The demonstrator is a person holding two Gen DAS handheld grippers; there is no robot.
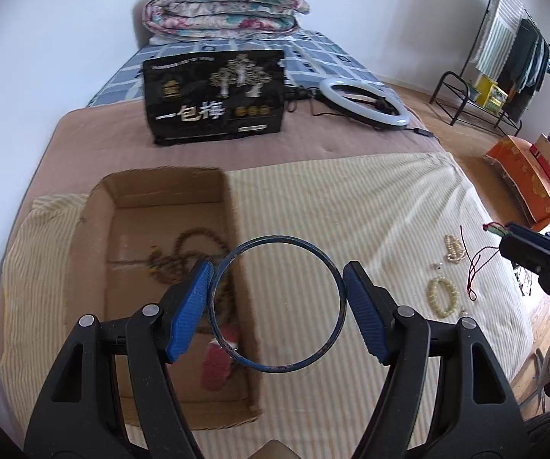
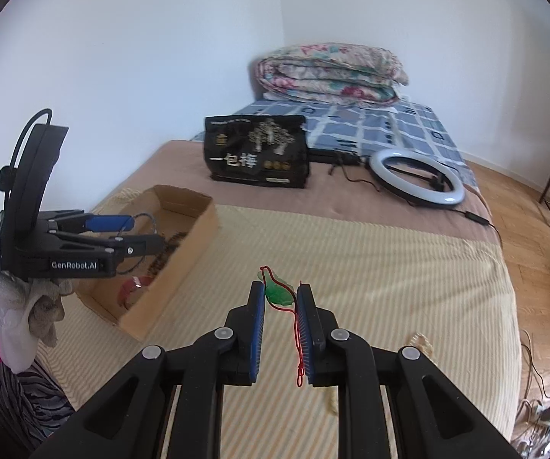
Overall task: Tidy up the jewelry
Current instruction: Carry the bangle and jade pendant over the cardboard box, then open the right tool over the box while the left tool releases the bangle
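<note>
My left gripper (image 1: 278, 273) is shut on a thin dark blue bangle (image 1: 313, 252) and holds it above the right wall of an open cardboard box (image 1: 168, 187). The box holds a brown bead necklace (image 1: 187, 241) and a red item (image 1: 217, 363). My right gripper (image 2: 279, 294) is shut on a green pendant (image 2: 277, 293) with a red cord (image 2: 297, 344) hanging from it, above the striped cloth. The right gripper also shows in the left wrist view (image 1: 519, 244). A cream bead bracelet (image 1: 443, 296) and a small pearl piece (image 1: 454, 250) lie on the cloth (image 1: 351, 199).
A black printed bag (image 1: 213, 95) and a white ring light (image 1: 363, 103) lie further back on the bed. A folded floral quilt (image 1: 221, 7) is at the head. An orange box (image 1: 523, 179) and a clothes rack (image 1: 504, 57) stand on the floor to the right.
</note>
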